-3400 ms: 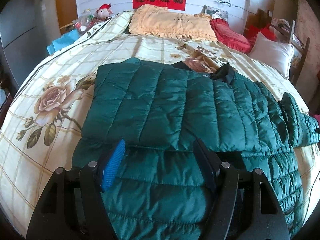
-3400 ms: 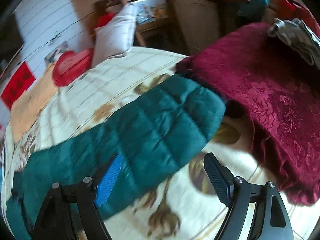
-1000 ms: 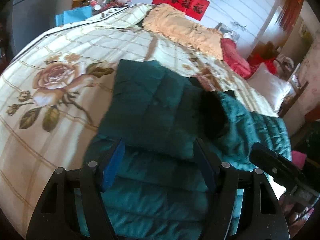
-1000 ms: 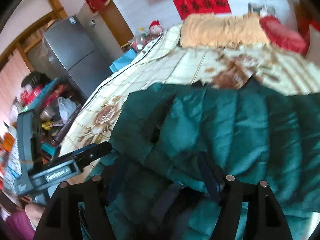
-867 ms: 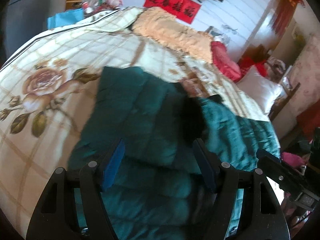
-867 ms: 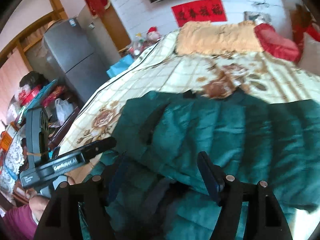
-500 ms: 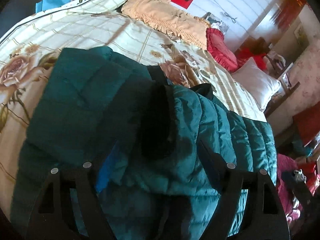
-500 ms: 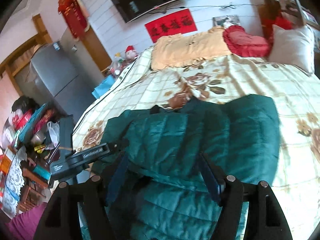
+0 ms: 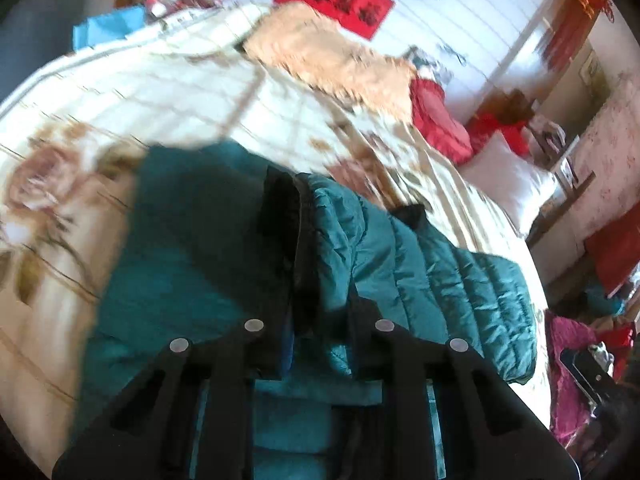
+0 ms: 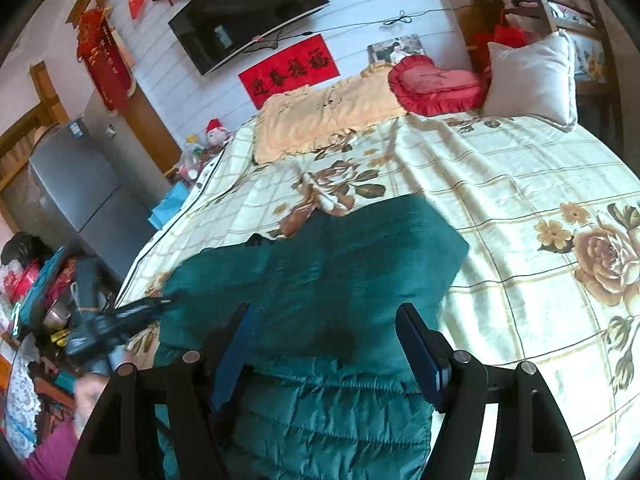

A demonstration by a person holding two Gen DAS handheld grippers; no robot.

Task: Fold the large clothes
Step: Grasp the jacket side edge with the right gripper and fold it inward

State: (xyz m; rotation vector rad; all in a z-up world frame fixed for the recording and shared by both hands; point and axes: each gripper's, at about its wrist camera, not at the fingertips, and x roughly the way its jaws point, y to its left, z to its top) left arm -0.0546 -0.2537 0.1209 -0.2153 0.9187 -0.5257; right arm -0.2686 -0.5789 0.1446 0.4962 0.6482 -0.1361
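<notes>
A dark green quilted puffer jacket (image 9: 440, 276) lies on the floral bedspread (image 9: 168, 92), with both sleeves folded in over its body. My left gripper (image 9: 320, 320) has its fingers drawn close together on a raised fold of the jacket, where the black lining (image 9: 280, 216) shows. My right gripper (image 10: 324, 348) is open and empty, just above the jacket (image 10: 320, 272) near its lower part. The left gripper also shows in the right wrist view (image 10: 120, 316), at the jacket's left edge.
A beige pillow (image 10: 320, 116), a red heart cushion (image 10: 432, 84) and a white pillow (image 10: 528, 76) lie at the head of the bed. A grey fridge (image 10: 76, 192) and clutter stand left of the bed. A red blanket heap (image 9: 576, 344) lies to the right.
My left gripper has narrowed onto a fold of the jacket and lifted it. My right gripper has let go of the sleeve, now folded over the body, and pulled back, open.
</notes>
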